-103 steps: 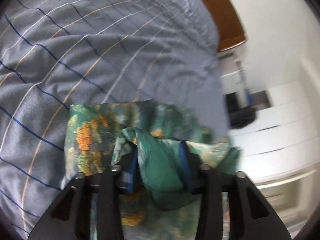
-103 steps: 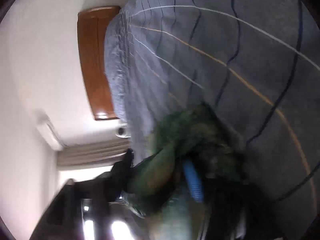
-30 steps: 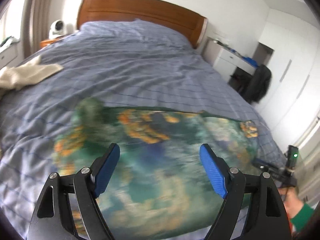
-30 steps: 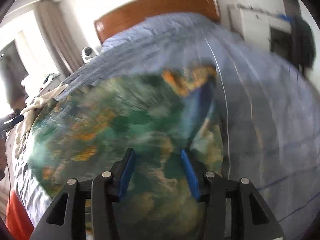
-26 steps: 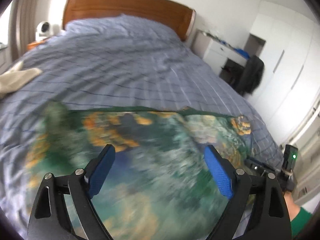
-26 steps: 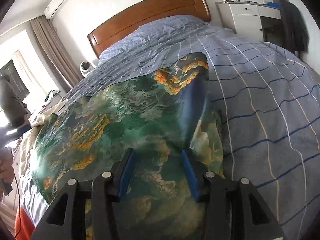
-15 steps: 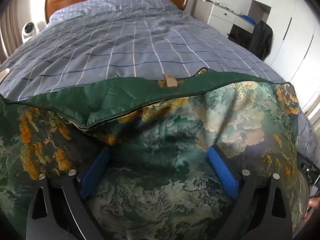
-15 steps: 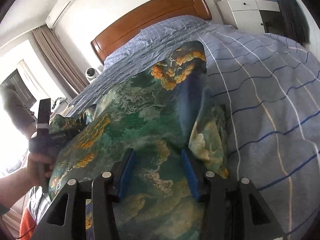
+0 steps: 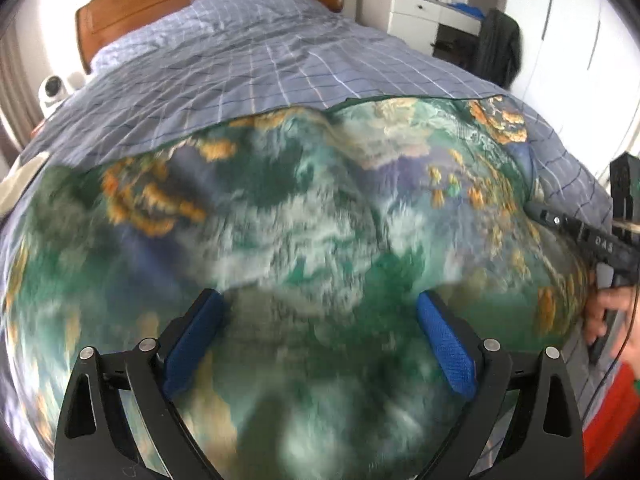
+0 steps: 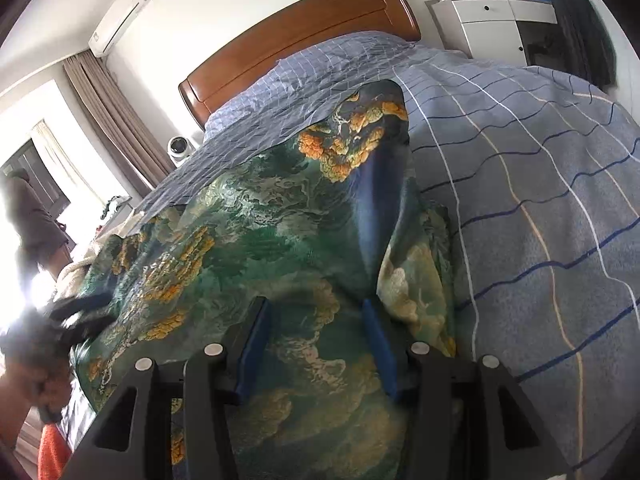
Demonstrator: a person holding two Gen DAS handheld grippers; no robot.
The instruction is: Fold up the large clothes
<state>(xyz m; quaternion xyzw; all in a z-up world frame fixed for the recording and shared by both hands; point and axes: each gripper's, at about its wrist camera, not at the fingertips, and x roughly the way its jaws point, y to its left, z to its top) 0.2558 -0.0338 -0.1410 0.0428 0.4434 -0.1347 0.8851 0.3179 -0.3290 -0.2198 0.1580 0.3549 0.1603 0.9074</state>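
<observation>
Left wrist view: large green satin garment w/ orange and pale cloud-like print (image 9: 320,216) lies spread wide over blue-grey checked bed cover (image 9: 256,68), filling most of the frame; fabric near the cam is motion-blurred. Left gripper (image 9: 320,328) sits above the cloth w/ blue-padded fingers (image 9: 444,344) set wide apart, nothing between them. At the garment's right edge the right gripper (image 9: 576,232) shows as a black body in a hand.

Right wrist view: right gripper (image 10: 316,340) has blue pads partly apart, green cloth running between and under them; can't tell if pads actually pinch it. Garment's far corner (image 10: 360,136) is lifted in a peak, w/ a dark blue fold below it. Its right edge is bunched just beside the gripper, bed cover (image 10: 540,200) bare beyond. Left gripper (image 10: 76,312) is a dark blur at the garment's left edge.

Bkgd: curved brown wooden headboard (image 10: 304,28), white drawer cabinet (image 10: 488,20), small white round camera (image 10: 178,146) beside the bed, brown curtains (image 10: 112,120).
</observation>
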